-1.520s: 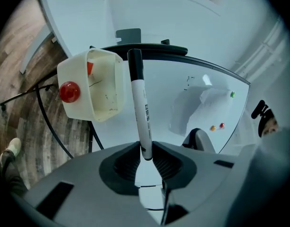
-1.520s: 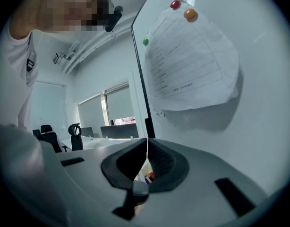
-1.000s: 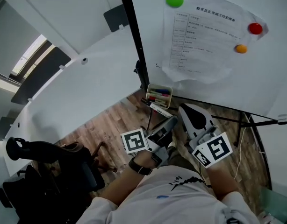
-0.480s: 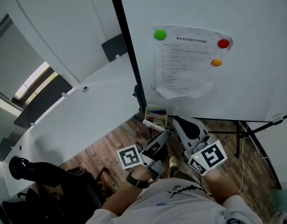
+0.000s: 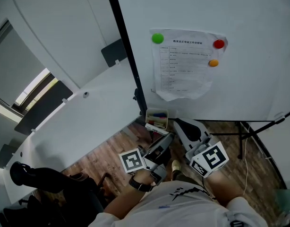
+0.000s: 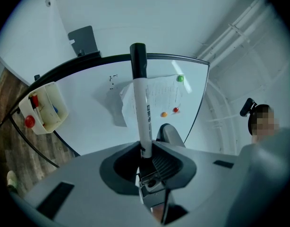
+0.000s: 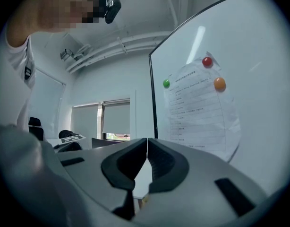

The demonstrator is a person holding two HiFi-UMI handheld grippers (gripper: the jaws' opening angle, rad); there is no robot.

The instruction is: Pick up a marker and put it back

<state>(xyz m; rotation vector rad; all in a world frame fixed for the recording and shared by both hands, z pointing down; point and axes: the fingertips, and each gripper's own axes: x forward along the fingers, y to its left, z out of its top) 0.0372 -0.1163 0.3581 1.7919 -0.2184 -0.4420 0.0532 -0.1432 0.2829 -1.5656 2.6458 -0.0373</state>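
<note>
A white marker with a black cap [image 6: 139, 103] stands up out of my left gripper [image 6: 144, 149], which is shut on its lower end. In the head view the left gripper [image 5: 165, 143] points at the small cream marker box [image 5: 157, 118], which hangs at the foot of the whiteboard [image 5: 239, 27] and holds several coloured markers. The same box [image 6: 46, 109] lies left of the marker in the left gripper view. My right gripper [image 5: 183, 127] is beside the left one, just right of the box. Its jaws [image 7: 147, 146] are shut with nothing between them.
A printed sheet [image 5: 185, 65] is pinned to the whiteboard by green [image 5: 157, 38], red [image 5: 218, 44] and orange [image 5: 213, 63] magnets. The board's black stand legs [image 5: 246, 132] cross the wooden floor. A black office chair [image 5: 38, 183] stands at lower left beside a white desk [image 5: 83, 122].
Both grippers have risen a little toward the marker box, the marker still held in the left one. The head camera has tilted, so the board and sheet sit lower and smaller in view.
</note>
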